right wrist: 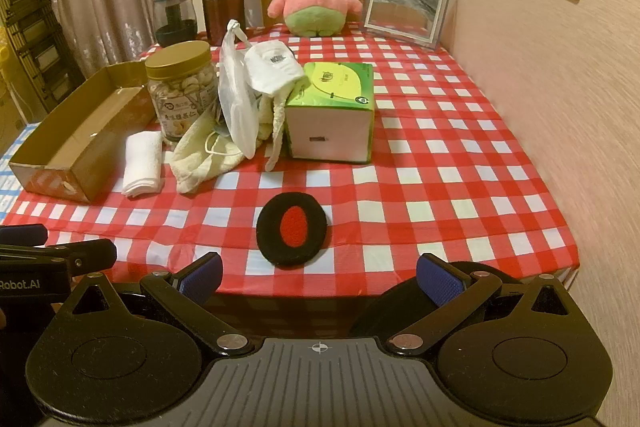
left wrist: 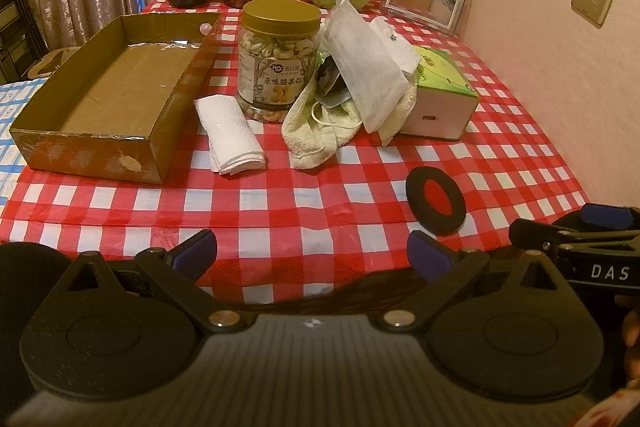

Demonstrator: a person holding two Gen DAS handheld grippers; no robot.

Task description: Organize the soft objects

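Fingers: left gripper (left wrist: pixel 312 259) and right gripper (right wrist: pixel 318 277) spread wide, empty | Thing: black ear pad (right wrist: pixel 292 228) flat on counter (right wrist: pixel 440 187), just ahead of right fingers | Advice: rim is best pinched, then carried to cardboard box (right wrist: pixel 80 147), far left.

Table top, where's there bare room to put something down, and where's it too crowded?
Free: the checked cloth right of the tissue box, out to the wall; the near strip beside the black ear pad; and inside the cardboard box. Crowded: the heap of towel and masks between nut jar and tissue box.
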